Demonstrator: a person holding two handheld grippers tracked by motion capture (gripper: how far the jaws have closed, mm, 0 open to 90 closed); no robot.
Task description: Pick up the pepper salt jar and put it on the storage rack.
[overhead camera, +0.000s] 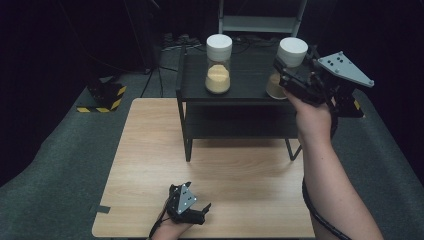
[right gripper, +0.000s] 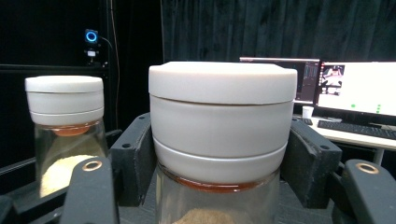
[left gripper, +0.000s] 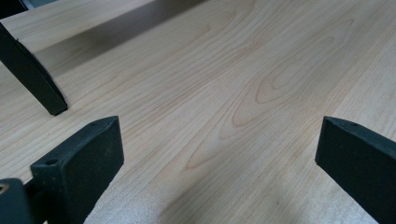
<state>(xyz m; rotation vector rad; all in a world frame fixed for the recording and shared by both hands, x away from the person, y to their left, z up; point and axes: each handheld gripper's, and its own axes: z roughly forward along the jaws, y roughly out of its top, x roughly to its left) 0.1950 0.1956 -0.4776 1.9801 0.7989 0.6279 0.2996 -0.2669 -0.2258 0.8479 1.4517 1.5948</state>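
Right gripper [overhead camera: 286, 75]: arm raised at 1 o'clock, jaws clamping right jar [overhead camera: 284, 70].
Left gripper [overhead camera: 196, 210]: low at 6 o'clock, jaws spread.
Jars: 2 on shelf [overhead camera: 250, 90].

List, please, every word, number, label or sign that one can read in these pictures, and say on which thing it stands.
No text can be read.
Two monitors: content on the screens, too small and blurred to read.
Two jars: plain white lids, no label.
Yellow-black hazard stripes on the floor block: a warning pattern, no words.
Device with a blue ring light: no lettering legible.
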